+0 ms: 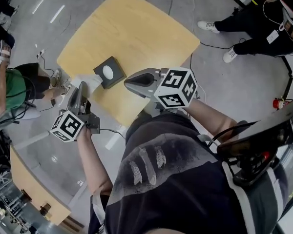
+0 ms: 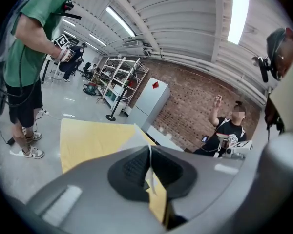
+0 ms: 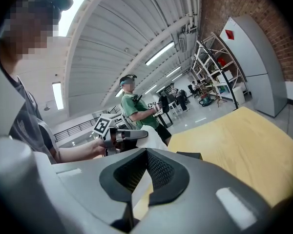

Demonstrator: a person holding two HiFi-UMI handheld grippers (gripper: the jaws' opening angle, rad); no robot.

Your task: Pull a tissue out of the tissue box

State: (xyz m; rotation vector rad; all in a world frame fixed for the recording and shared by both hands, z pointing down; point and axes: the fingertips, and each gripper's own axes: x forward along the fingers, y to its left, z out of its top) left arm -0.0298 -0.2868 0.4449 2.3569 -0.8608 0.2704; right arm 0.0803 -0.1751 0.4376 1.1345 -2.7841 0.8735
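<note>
A dark tissue box (image 1: pixel 109 72) with a white oval opening sits near the front edge of the yellow table (image 1: pixel 136 28). A white tissue (image 1: pixel 83 84) stretches from the box's left side to my left gripper (image 1: pixel 79 92), which is shut on it just off the table's edge. In the left gripper view a thin white edge of tissue (image 2: pixel 147 183) shows between the pads of the left gripper (image 2: pixel 149 172). My right gripper (image 1: pixel 128 83) is shut with nothing between its jaws, its tip beside the box's near right corner. The right gripper (image 3: pixel 145 177) faces the box (image 3: pixel 189 155) and the tissue (image 3: pixel 149 143).
A person in a green shirt (image 1: pixel 5 89) stands left of the table. Another person in black (image 1: pixel 254 23) sits on the floor at the far right. A red object (image 1: pixel 281 103) and cables lie on the floor. A second wooden tabletop (image 1: pixel 34 189) is at the lower left.
</note>
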